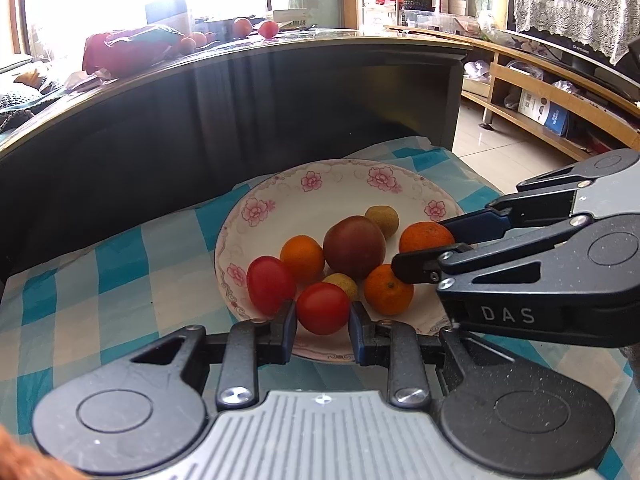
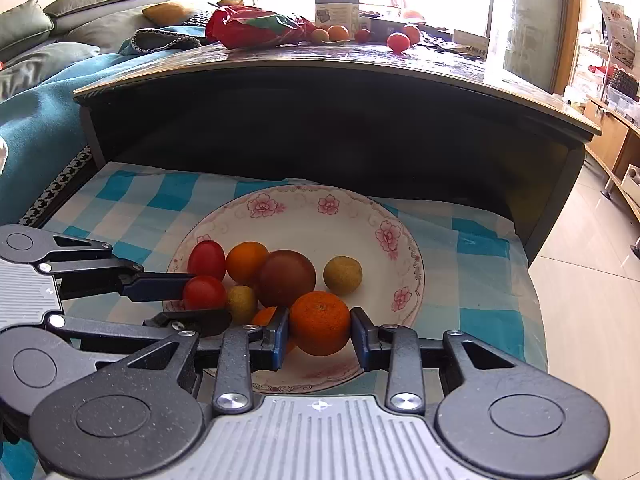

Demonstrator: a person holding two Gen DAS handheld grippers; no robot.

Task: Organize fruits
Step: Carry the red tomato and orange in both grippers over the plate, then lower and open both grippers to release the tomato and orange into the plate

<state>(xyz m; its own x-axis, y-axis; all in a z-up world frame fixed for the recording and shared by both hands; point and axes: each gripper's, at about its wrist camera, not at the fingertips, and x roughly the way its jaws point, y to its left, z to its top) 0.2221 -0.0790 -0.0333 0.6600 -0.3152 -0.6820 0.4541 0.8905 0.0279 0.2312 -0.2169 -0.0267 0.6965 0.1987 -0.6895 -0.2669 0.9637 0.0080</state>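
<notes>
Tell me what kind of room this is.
Probably a home living room: a grey-green cushioned sofa, a dark glass-topped coffee table, and a light wooden TV stand with a black television.

A plate (image 2: 404,264) sits on a checked cloth (image 2: 480,248), in front of a big table (image 2: 340,76). The fruits lie in the plate. A plum (image 2: 287,278) is in the middle. A tangerine (image 2: 319,322) sits between the right gripper (image 2: 320,338) fingers. A cherry tomato (image 1: 322,308) sits between the left gripper (image 1: 322,326) fingers.

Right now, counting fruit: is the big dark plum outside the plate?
No, the plum sits inside the plate, among the other fruit.
</notes>
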